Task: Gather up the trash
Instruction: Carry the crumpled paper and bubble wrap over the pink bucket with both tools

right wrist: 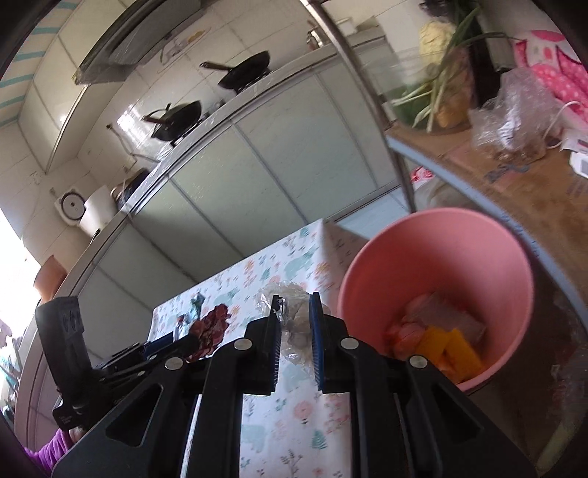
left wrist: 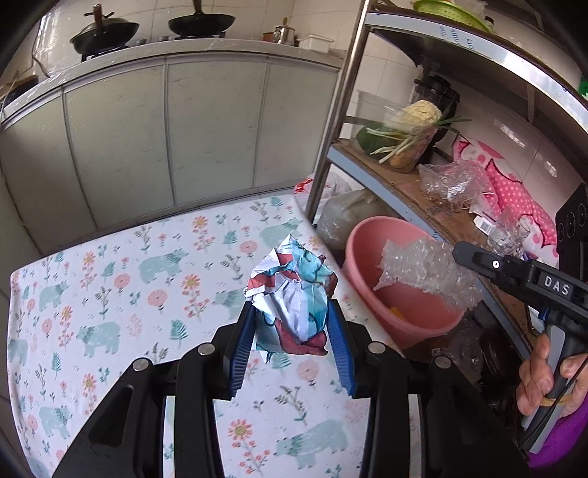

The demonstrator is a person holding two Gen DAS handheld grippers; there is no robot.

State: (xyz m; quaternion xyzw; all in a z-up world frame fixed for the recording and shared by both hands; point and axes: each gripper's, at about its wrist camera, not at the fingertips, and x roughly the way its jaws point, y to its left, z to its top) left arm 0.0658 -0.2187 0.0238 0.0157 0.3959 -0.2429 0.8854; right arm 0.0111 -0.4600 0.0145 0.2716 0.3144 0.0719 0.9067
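Left gripper [left wrist: 290,312] pinches crumpled paper [left wrist: 292,290]; right gripper [right wrist: 296,312] pinches bubble wrap [right wrist: 290,294] beside pink bucket [right wrist: 433,235].

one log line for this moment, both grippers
left gripper: shut on crumpled paper | right gripper: shut on bubble wrap | pink bucket: bubble wrap over it

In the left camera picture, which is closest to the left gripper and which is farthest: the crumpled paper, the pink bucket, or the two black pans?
1. Crumpled paper: held right between the left gripper's jaws.
2. Pink bucket: to the right, just past the table edge.
3. Black pans: far back on the stove, top left.
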